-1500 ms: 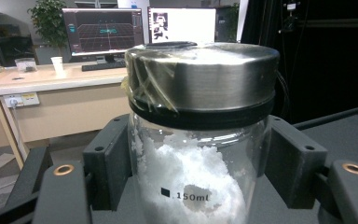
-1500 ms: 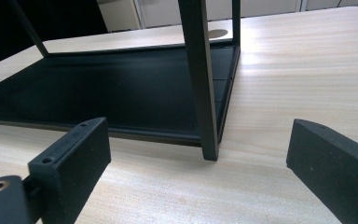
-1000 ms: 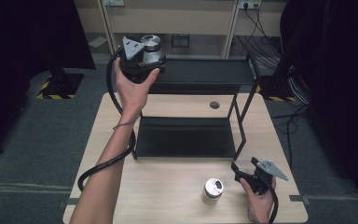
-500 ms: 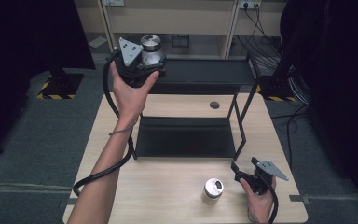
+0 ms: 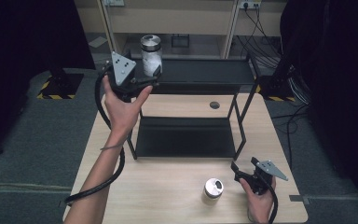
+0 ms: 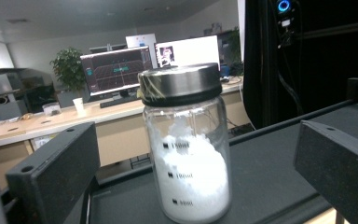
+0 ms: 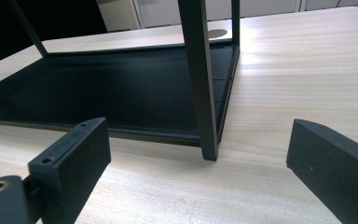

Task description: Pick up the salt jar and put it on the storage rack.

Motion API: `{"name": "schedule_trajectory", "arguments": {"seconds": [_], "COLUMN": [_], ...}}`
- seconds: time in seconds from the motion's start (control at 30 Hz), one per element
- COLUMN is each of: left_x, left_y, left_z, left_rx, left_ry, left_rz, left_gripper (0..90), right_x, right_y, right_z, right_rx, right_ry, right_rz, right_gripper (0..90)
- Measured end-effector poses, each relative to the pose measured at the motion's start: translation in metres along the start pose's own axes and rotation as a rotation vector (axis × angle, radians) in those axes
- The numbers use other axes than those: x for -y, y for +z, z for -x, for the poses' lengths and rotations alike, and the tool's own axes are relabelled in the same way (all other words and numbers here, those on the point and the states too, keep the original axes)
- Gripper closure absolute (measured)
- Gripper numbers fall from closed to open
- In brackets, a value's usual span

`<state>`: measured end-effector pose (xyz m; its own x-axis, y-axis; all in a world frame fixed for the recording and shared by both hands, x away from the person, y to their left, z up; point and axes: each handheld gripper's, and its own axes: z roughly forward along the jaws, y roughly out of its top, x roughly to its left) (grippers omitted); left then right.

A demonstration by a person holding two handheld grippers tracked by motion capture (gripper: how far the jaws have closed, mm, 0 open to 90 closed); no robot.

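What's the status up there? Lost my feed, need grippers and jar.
Left gripper open, jaws just opened, clear of jar. Jar upright on top shelf. Right gripper open, empty, beside second jar. Nothing in the way.

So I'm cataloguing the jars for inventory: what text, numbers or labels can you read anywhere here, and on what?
Jar on the top shelf: three printed volume marks down its glass; they look like numbers, too blurred to read surely.
Monitors behind it: graphics on screen, no legible text.
Jar on the table: no readable marking.
Hazard stripes on the floor: yellow and black pattern, no words.
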<state>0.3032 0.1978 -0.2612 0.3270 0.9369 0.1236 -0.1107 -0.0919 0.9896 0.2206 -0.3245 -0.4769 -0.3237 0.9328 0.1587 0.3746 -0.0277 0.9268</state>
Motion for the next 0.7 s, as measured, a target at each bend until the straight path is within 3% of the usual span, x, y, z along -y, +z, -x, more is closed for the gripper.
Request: {"name": "schedule_trajectory", "arguments": {"seconds": [0.7], "left_x": [0.034], "left_y": [-0.022], "left_z": [0.003], "left_rx": [0.026], "left_ry": [0.006], "left_rz": [0.028], "left_gripper": [0.0], "right_x": [0.0], "right_y": [0.0], "right_z": [-0.001], "right_rx": [0.001], "right_ry": [-0.002], "right_rz": [0.001], "right_gripper": [6.4]}}
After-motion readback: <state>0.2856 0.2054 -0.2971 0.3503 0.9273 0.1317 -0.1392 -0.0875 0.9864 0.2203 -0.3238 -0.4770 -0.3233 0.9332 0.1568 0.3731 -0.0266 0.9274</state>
